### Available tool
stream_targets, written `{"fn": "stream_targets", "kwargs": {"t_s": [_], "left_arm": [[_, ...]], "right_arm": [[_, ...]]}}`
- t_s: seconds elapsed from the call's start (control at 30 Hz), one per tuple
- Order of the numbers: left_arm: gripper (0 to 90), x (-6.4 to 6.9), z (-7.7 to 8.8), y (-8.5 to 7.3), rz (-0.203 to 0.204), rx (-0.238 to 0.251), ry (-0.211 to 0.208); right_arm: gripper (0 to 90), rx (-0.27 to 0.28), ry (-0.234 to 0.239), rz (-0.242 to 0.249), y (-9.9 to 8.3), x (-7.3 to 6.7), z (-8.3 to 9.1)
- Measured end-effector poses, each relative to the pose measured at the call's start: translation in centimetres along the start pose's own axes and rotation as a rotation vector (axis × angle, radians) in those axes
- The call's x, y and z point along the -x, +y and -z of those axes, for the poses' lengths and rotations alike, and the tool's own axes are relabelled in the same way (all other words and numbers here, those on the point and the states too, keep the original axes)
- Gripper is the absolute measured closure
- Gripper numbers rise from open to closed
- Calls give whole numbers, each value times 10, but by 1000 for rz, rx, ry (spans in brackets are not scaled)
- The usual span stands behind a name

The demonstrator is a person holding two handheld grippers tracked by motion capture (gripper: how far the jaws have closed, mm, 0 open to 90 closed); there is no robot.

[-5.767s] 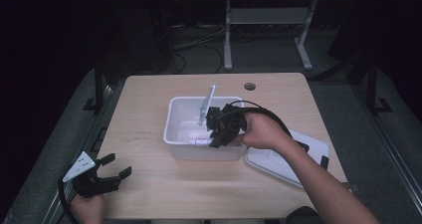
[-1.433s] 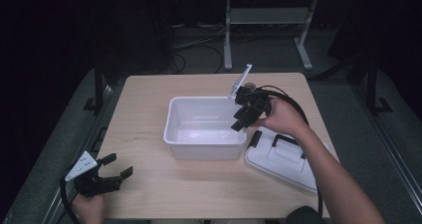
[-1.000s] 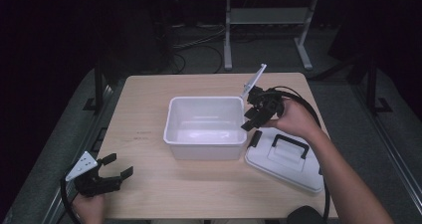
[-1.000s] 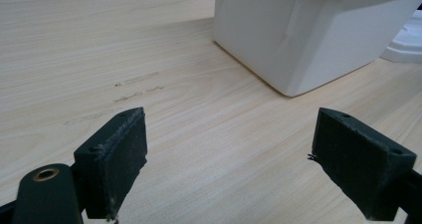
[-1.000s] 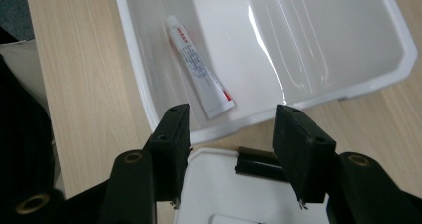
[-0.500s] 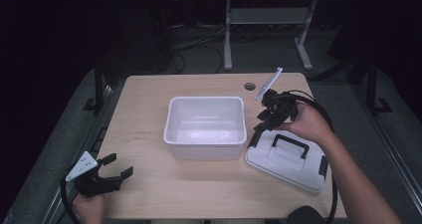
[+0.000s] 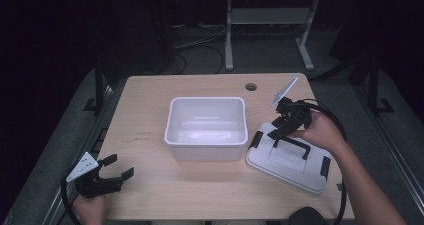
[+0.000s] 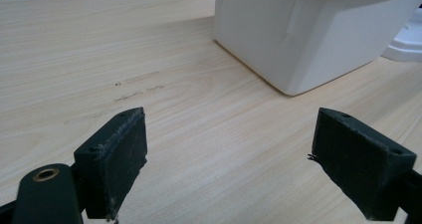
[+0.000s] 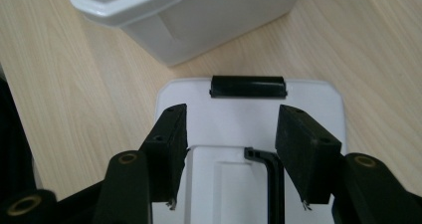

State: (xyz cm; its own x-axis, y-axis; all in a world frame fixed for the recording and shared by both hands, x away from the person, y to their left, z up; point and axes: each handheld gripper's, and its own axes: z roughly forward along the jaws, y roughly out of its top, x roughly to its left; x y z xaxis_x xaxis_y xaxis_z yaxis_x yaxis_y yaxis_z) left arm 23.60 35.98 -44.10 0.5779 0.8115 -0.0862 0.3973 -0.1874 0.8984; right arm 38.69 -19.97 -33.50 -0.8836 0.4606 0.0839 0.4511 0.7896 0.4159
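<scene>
Bare tabletop (image 7: 145, 130) lies open left of and in front of the white tub (image 7: 207, 127); the lid (image 7: 290, 157) just beside it narrows passage.

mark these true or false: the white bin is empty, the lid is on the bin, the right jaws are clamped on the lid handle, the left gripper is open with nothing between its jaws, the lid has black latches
1. The white bin is empty. True.
2. The lid is on the bin. False: it lies flat on the table beside the bin, toward the right gripper's side.
3. The right gripper is clamped on the lid's black handle. False: its jaws stand apart above the lid, and the handle is not pressed between them.
4. The left gripper is open with nothing between its jaws. True: bare tabletop shows between them.
5. The lid has black latches. True: they sit at its ends.
</scene>
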Motion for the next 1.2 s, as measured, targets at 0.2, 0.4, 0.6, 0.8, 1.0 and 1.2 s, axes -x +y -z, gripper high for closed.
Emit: {"fn": "stream_targets", "kwargs": {"t_s": [0.2,0.4,0.6,0.8,1.0,1.2], "left_arm": [[134,0,0,0,-3,0,0],[134,0,0,0,-1,0,-1],[134,1,-1,0,-4,-5,-1],[134,1,-2,0,-3,-6,-3],[134,1,-2,0,-3,-7,-3],[134,1,-2,0,-5,-7,-2]], "right_arm": [[453,-10,-5,-21,-13,4,-3],[453,-26,-11,-49,-28,11,-7],[457,-30,-16,-73,-39,17,-9],[465,-32,-17,-90,-49,22,-12],[478,-33,-17,-108,-55,24,-15],[488,-31,-17,-123,-62,28,-18]]}}
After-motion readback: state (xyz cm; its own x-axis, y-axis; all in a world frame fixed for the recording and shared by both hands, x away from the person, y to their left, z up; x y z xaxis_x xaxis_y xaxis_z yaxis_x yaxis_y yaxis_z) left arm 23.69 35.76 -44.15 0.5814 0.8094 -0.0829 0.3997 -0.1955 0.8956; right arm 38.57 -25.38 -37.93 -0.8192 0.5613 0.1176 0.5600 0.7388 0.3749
